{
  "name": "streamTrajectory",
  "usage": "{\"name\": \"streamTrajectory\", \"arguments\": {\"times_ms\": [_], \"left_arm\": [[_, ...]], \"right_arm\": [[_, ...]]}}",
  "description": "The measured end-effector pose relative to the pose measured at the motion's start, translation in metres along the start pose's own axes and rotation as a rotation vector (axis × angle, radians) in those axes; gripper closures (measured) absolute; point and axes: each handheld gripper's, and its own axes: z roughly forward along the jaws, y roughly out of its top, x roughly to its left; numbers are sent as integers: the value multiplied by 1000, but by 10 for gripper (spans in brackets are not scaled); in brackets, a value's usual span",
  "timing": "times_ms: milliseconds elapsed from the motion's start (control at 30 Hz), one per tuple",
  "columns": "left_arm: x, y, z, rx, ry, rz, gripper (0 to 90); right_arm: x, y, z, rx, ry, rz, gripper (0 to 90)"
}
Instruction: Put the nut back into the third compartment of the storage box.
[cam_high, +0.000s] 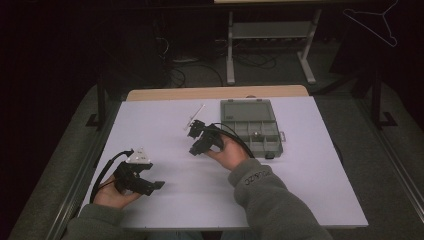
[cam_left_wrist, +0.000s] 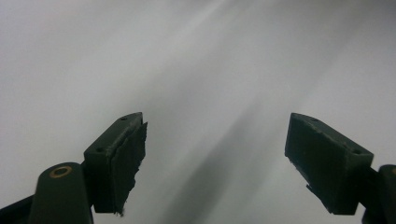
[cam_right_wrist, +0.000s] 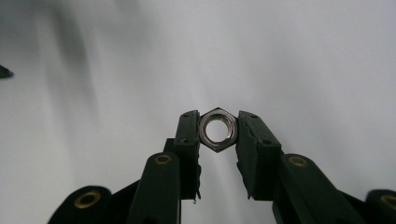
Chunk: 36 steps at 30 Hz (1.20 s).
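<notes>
A silvery hex nut (cam_right_wrist: 218, 129) sits clamped between the two black pads of my right gripper (cam_right_wrist: 218, 133), its hole facing the camera. In the high view that right gripper (cam_high: 196, 149) hangs above the middle of the white table (cam_high: 165, 125), just left of a grey compartment box (cam_high: 251, 126). My left gripper (cam_high: 156, 186) rests low near the front left of the table, its jaws pointing right. In the left gripper view its jaws (cam_left_wrist: 215, 163) stand wide apart with only bare white table between them.
The grey compartment box lies open at the back right of the table, with small parts in its lower compartments. A thin white stick-like piece (cam_high: 196, 116) lies behind the right gripper. Beyond the table are dark floor, cables and metal frame legs (cam_high: 230, 50).
</notes>
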Motion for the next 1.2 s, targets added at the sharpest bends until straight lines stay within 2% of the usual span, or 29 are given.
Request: {"name": "streamTrajectory", "arguments": {"times_ms": [67, 167, 333, 367, 400, 533, 600, 633, 667, 700, 733, 800, 933, 967, 1000, 1200], "left_arm": [[-1, 0, 1, -5, -4, -13, 197], [1, 0, 0, 3, 0, 7, 197], [0, 0, 0, 8, 1, 2, 197], [0, 0, 0, 8, 1, 2, 197], [0, 0, 0, 11, 0, 1, 197], [0, 0, 1, 3, 0, -9, 197], [0, 0, 2, 5, 1, 1, 197], [0, 0, 2, 5, 1, 1, 197], [0, 0, 2, 4, 2, -1, 197], [0, 0, 2, 4, 2, -1, 197], [0, 0, 2, 3, 0, -11, 197], [0, 0, 2, 1, 1, -11, 197], [0, 0, 2, 2, 1, -12, 197], [0, 0, 2, 2, 1, -12, 197], [0, 0, 2, 3, 1, -11, 197], [1, 0, 2, 8, -2, -14, 197]], "right_arm": [[-4, -3, -4, 0, -3, 16, 695], [-20, -18, -22, -14, -29, 56, 695], [-42, -39, -44, -33, -68, 118, 694], [-42, -39, -44, -33, -68, 118, 694], [-52, -47, -52, -41, -83, 151, 695], [-65, -58, -63, -51, -104, 190, 694], [-77, -67, -73, -61, -113, 242, 694], [-77, -67, -73, -61, -113, 242, 694], [-86, -74, -79, -67, -127, 262, 694], [-86, -74, -79, -67, -127, 262, 694], [-96, -81, -84, -69, -146, 284, 695], [-105, -89, -89, -74, -160, 323, 694], [-120, -104, -92, -70, -184, 375, 694], [-120, -104, -92, -70, -184, 375, 694], [-127, -110, -90, -62, -191, 398, 694], [-136, -121, -79, -30, -207, 425, 694]]}}
